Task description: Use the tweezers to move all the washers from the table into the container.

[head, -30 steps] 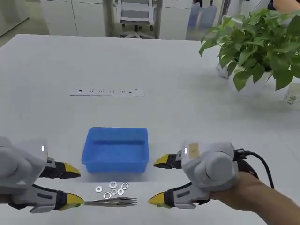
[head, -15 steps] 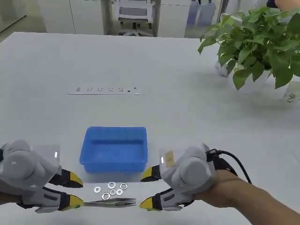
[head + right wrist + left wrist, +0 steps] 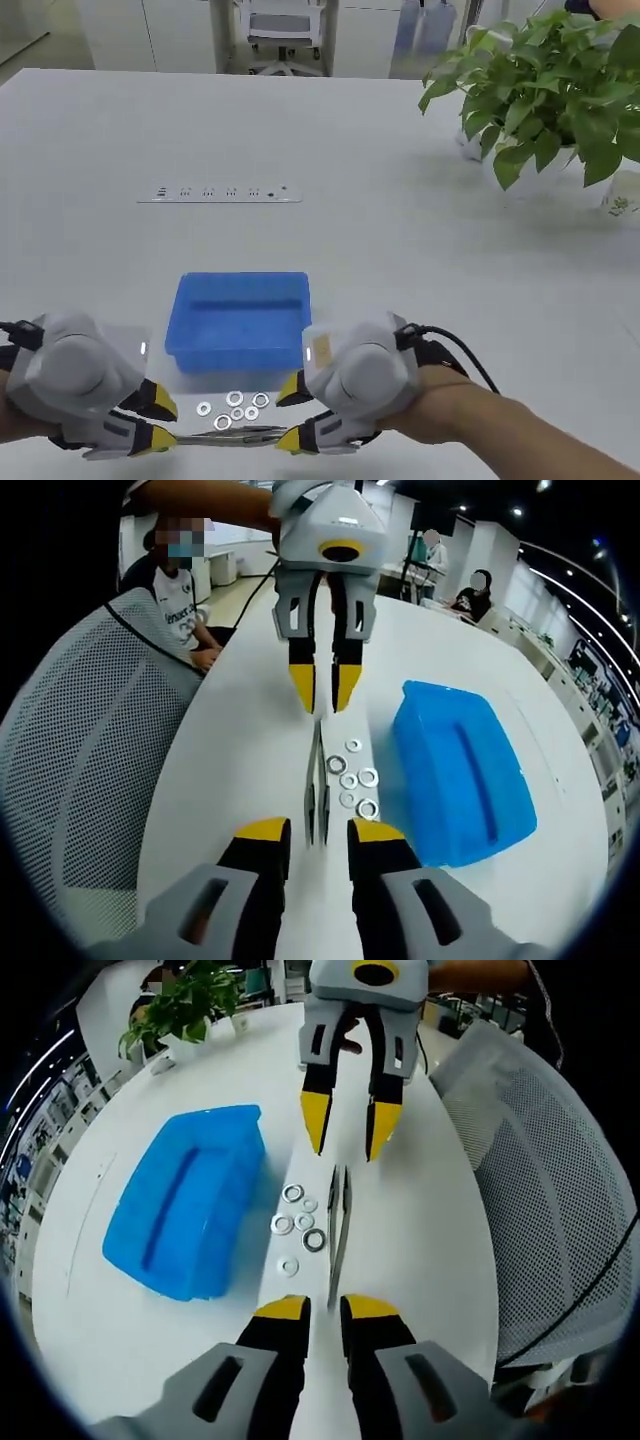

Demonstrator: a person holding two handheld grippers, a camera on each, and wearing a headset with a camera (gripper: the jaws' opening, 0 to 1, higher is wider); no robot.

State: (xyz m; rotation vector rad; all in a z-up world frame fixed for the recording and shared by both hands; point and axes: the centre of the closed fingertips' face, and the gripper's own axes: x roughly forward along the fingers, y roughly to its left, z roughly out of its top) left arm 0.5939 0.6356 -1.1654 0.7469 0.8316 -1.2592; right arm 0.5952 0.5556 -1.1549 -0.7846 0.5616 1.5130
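Observation:
Several small metal washers (image 3: 232,405) lie on the white table just in front of the blue container (image 3: 240,315), which looks empty. Silver tweezers (image 3: 230,435) lie flat beside the washers, near the table's front edge. My left gripper (image 3: 162,420) is open at the tweezers' left end and my right gripper (image 3: 288,415) is open at their right end; the two face each other. In the left gripper view the tweezers (image 3: 338,1220) run from my own jaws toward the right gripper (image 3: 348,1145), with the washers (image 3: 298,1222) and container (image 3: 185,1200) to the left. The right gripper view mirrors this: tweezers (image 3: 316,780), washers (image 3: 355,775), container (image 3: 460,770), left gripper (image 3: 322,702).
A white power strip (image 3: 220,193) lies flat beyond the container. A potted plant (image 3: 540,90) stands at the back right. A mesh chair (image 3: 540,1160) sits by the table's near edge. Seated people are visible in the background of the right gripper view.
Both grippers have closed in on the tweezers from either side; the right one moved furthest, leftward. The tweezers and washers have not moved.

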